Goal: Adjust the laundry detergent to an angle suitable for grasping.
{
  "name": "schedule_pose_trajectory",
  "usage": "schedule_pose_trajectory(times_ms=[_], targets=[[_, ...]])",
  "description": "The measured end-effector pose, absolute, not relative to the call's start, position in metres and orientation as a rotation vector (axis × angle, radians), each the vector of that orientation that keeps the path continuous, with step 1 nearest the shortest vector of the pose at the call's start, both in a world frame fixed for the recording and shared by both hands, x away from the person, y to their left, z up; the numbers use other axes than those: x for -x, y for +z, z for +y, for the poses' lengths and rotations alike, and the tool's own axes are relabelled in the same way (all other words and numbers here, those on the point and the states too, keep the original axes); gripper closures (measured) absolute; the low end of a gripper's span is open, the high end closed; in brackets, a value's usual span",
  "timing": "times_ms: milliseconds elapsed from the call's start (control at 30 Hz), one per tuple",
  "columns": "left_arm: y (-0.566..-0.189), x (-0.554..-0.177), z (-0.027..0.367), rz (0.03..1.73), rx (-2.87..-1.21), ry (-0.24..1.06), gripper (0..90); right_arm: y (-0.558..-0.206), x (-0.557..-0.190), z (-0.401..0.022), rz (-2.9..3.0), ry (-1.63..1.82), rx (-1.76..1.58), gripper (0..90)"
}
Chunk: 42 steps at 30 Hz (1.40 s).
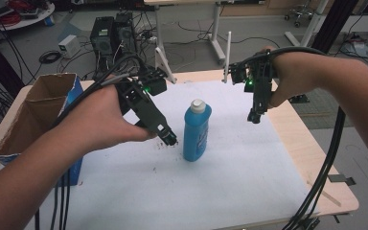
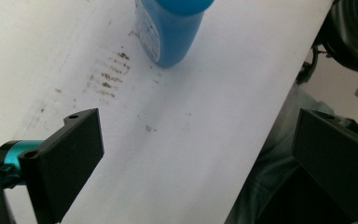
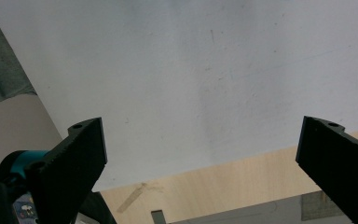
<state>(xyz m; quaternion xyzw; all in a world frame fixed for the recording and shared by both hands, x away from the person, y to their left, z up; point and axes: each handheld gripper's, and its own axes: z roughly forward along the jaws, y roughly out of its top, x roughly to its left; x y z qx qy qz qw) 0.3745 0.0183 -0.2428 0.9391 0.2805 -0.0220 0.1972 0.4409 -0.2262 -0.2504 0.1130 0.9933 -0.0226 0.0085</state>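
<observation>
- High view: a blue bottle (image 1: 196, 130) with a white cap stands upright in the middle of a white sheet (image 1: 230, 182) on the table.
- The left gripper (image 1: 168, 138) is low, just beside the bottle on its left side, but not touching it.
- In the left gripper view the two black jaws stand wide apart with nothing between them. The bottom of the bottle (image 2: 170, 32) sits ahead of them, near some brown smudges (image 2: 109, 74) on the sheet.
- The right gripper (image 1: 254, 116) hangs above the sheet, to the right of the bottle and apart from it. Its jaws are also spread wide and hold nothing.
- A cardboard box (image 1: 33, 112) stands open at the left edge of the table.
- I think the step now is reaching for the bottle with the left gripper.
- Next, the left gripper needs to slide forward so the bottle sits between its jaws, then squeeze. It should go slowly, because a tall bottle can tip if bumped.
</observation>
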Motion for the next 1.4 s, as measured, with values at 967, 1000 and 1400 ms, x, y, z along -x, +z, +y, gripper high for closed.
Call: schedule_pose_trajectory(times_ms=[967,1000,1400], targets=[[-0.264,-0.382,-0.031,0.857,-2.49,0.041,2.2,-0.261,-0.44,-0.246,3.107,-0.034,-0.407,0.8],[-0.265,-0.383,-0.032,0.86,-2.479,0.041,2.2,-0.261,-0.441,-0.247,3.11,-0.038,-0.386,0.8],[-0.274,-0.393,-0.042,0.888,-2.454,0.065,2.2,-0.26,-0.44,-0.247,3.106,-0.032,-0.39,0.8]])
